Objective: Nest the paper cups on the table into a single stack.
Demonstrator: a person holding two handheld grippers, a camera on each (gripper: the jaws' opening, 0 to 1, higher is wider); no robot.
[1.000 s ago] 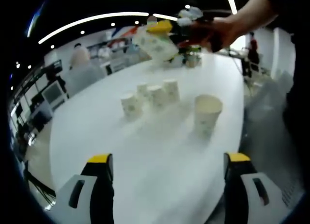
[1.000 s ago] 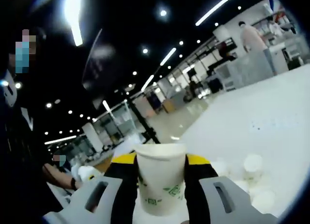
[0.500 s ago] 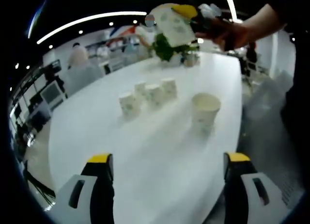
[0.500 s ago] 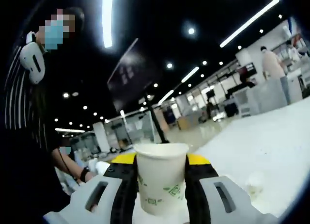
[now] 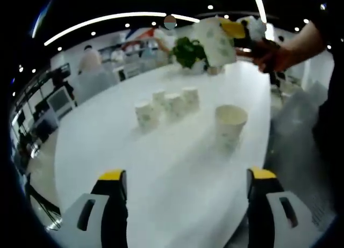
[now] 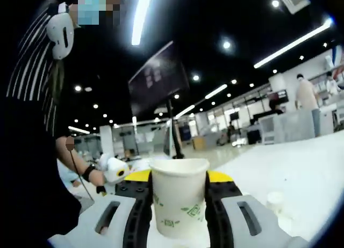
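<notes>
In the left gripper view, my left gripper (image 5: pixel 183 183) hangs open over the white table (image 5: pixel 161 167), nothing between its jaws. A lone paper cup (image 5: pixel 230 125) stands upright ahead to the right. Further back is a cluster of several small paper cups (image 5: pixel 166 106). High at the upper right, the right gripper (image 5: pixel 239 33) holds another paper cup (image 5: pixel 215 41) in the air. In the right gripper view, my right gripper (image 6: pixel 179 191) is shut on that white paper cup (image 6: pixel 179 197) with green print, upright between the jaws.
A potted green plant (image 5: pixel 189 52) stands at the table's far end. The table edge runs close on the right (image 5: pixel 266 135). The person's striped sleeve (image 6: pixel 32 97) fills the left of the right gripper view. Office desks and people stand in the background.
The right gripper has carried its cup rightward and slightly down in the left gripper view. The right gripper view has swung further toward the person. The left gripper has stayed still.
</notes>
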